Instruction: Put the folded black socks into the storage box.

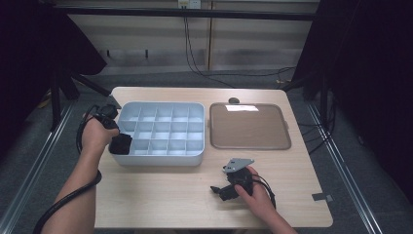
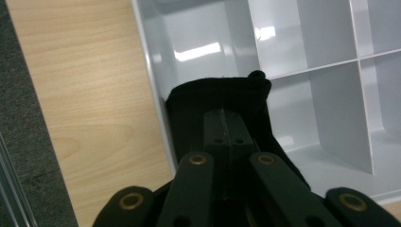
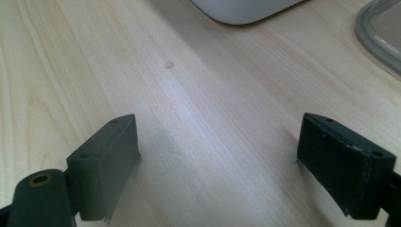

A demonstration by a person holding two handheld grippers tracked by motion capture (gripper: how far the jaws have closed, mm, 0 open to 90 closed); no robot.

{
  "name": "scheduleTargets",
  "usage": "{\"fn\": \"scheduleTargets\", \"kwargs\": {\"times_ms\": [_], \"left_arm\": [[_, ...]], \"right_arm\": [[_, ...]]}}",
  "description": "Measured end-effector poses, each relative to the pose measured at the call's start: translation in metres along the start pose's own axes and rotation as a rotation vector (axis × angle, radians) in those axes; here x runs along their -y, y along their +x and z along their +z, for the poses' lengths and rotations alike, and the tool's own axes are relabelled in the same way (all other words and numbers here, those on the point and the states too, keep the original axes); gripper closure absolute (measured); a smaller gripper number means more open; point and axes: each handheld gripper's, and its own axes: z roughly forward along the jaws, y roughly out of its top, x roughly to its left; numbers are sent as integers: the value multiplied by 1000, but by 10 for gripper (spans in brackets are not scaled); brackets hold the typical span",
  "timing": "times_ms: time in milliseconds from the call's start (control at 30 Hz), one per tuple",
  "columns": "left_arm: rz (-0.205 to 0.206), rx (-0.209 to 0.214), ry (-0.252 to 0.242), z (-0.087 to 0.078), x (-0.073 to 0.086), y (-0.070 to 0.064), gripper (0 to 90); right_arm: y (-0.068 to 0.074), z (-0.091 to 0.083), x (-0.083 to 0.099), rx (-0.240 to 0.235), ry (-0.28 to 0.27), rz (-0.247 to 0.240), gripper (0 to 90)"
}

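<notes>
Left tongs (image 2: 226,135) clamped on a black cloth (image 2: 220,104), held in the near-left compartment of the grey divided tray (image 1: 160,131). Right tongs (image 3: 217,165) spread wide over bare counter (image 1: 160,195). Brown lid (image 1: 249,126) beside the tray.

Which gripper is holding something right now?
The left gripper, shut on a black cloth over the divided tray's near-left corner. The right gripper stands open above bare table.

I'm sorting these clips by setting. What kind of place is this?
Probably a recording booth or lab: a wooden table holding a compartment box and tray, black curtains, cables on the floor.
</notes>
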Motion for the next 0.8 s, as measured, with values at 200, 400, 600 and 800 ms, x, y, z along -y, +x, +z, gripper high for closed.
{"fn": "scheduleTargets", "kwargs": {"times_ms": [200, 400, 600, 800], "left_arm": [[-7, -17, -14, 0, 1, 3, 900], [-24, 4, 13, 12, -1, 2, 900], [-51, 35, 40, 33, 1, -1, 900], [-57, 41, 51, 42, 1, -2, 900]], "right_arm": [[0, 0, 0, 1, -1, -1, 129], [0, 0, 0, 2, 2, 1, 129], [1, -1, 1, -4, -1, -9, 129], [2, -1, 1, -13, -5, -13, 129]]}}
